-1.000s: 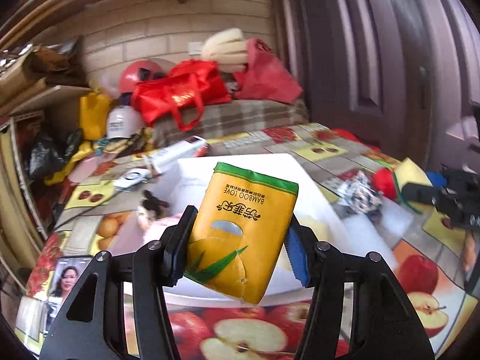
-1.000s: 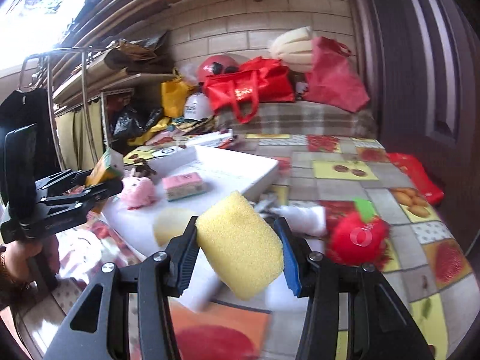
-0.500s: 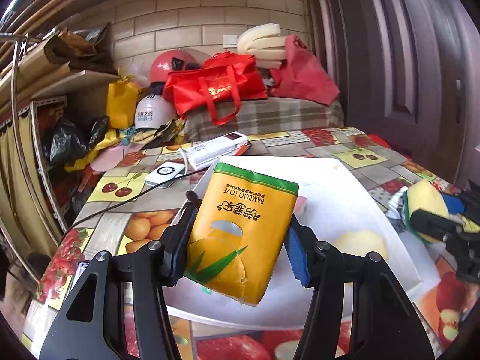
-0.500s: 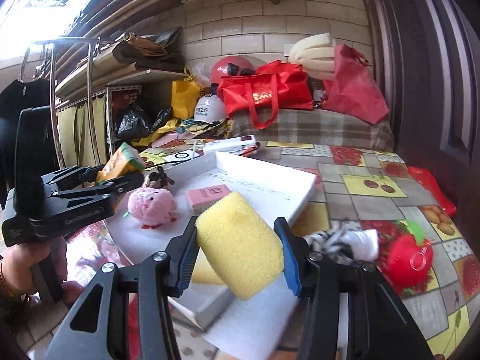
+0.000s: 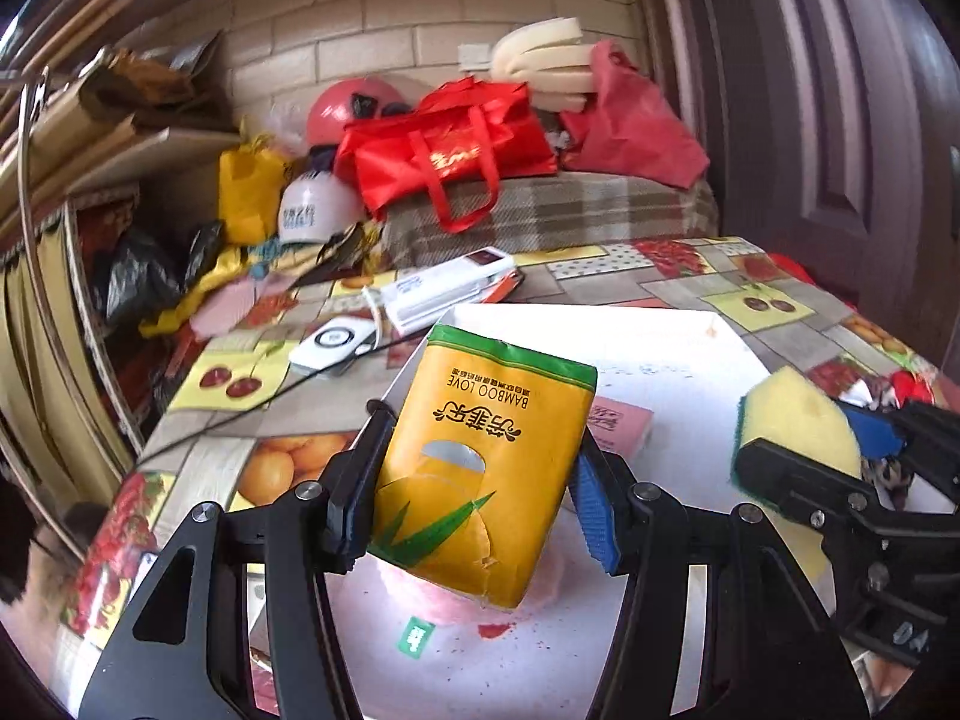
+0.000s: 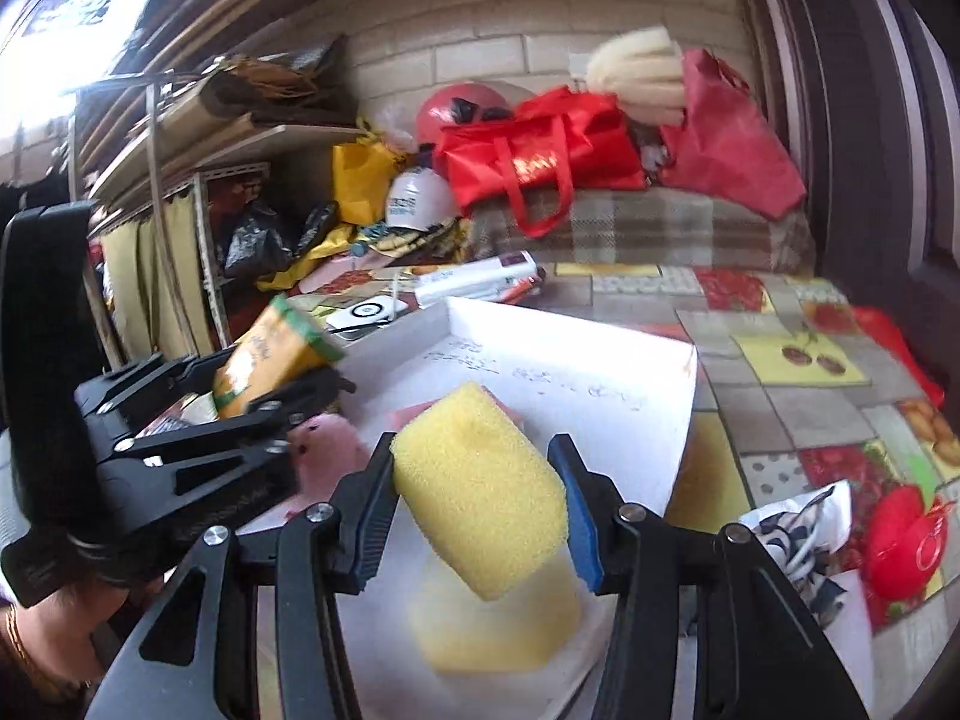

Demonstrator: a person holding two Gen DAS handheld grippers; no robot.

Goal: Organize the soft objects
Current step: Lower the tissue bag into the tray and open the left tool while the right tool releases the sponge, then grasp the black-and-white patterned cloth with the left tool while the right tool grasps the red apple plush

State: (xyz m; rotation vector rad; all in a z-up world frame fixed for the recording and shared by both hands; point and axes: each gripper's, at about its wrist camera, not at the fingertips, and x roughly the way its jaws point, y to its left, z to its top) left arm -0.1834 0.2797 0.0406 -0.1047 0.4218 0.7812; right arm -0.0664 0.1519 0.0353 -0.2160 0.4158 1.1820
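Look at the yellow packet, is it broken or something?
Yes, a bit. The yellow tissue packet in the left gripper has a torn, crumpled bottom corner, and it hangs tilted with its print upside down, over the white tray.

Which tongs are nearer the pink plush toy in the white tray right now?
Left. The left tongs, clamped on the yellow tissue pack, hang directly over the pink plush toy. The right tongs, holding the yellow sponge, sit off to its right above the white tray.
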